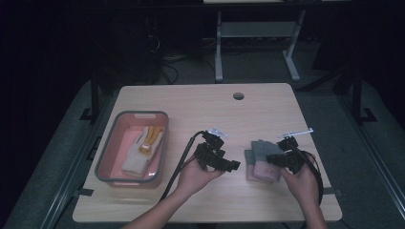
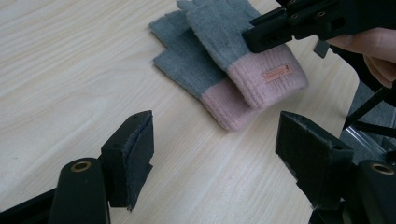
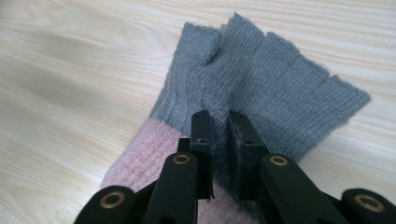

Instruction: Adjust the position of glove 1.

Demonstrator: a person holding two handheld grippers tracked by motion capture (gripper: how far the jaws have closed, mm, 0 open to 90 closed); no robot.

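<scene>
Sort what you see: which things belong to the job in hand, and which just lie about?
In the job:
- grey knitted gloves with pink cuffs
- right gripper, pinching the top glove
- left gripper, open

Lying about:
- pink plastic bin with grey rim
- cream and orange gloves inside it

— Where do the two hands sit?
— Both forearms come in from the near edge. The left hand (image 1: 193, 176) grips the left hand-held gripper (image 1: 232, 165), which lies roughly level and points to the right, toward the other hand.
— And its jaws?
— Spread wide apart, with nothing between the pads (image 2: 135, 158).
— The right side?
— The right hand (image 1: 301, 179) holds the right hand-held gripper (image 1: 271, 158) pointed leftward and tilted down. Its jaws stand nearly together, pinching a fold of grey knit between the fingertips (image 3: 203, 135).
— Do the two touch?
— No, they sit near each other but apart.
</scene>
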